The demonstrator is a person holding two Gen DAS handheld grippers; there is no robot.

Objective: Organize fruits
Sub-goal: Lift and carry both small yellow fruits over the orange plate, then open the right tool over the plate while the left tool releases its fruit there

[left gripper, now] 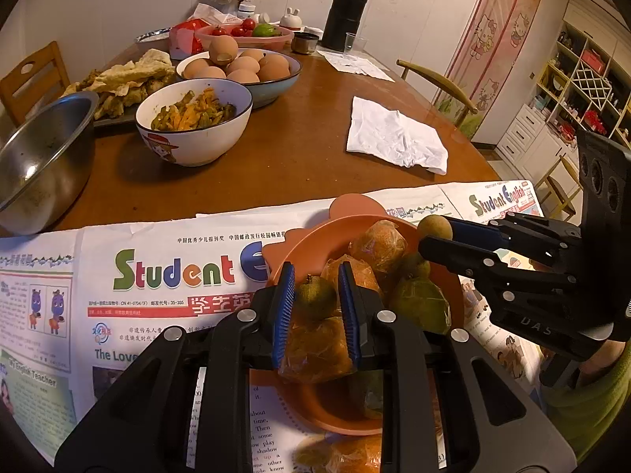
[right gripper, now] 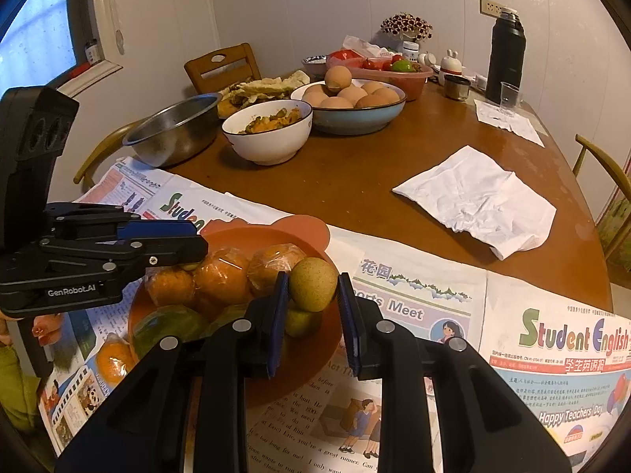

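my left gripper [left gripper: 315, 307] is clamped on a small green fruit [left gripper: 315, 295] over the orange plate [left gripper: 299, 244]; my right gripper [right gripper: 311, 315] pinches a round brown fruit [right gripper: 313, 283]. i should lower each gently, settling them between the wrapped oranges [right gripper: 221, 276] before letting go.

Dim warm indoor light (fisheye-bent, dark corners).

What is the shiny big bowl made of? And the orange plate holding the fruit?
The big bowl looks like metal, probably stainless steel: grey, shiny, with reflections inside. The orange plate looks like plastic or silicone, I can't tell which: matte, evenly coloured, with moulded rounded ears on its rim.
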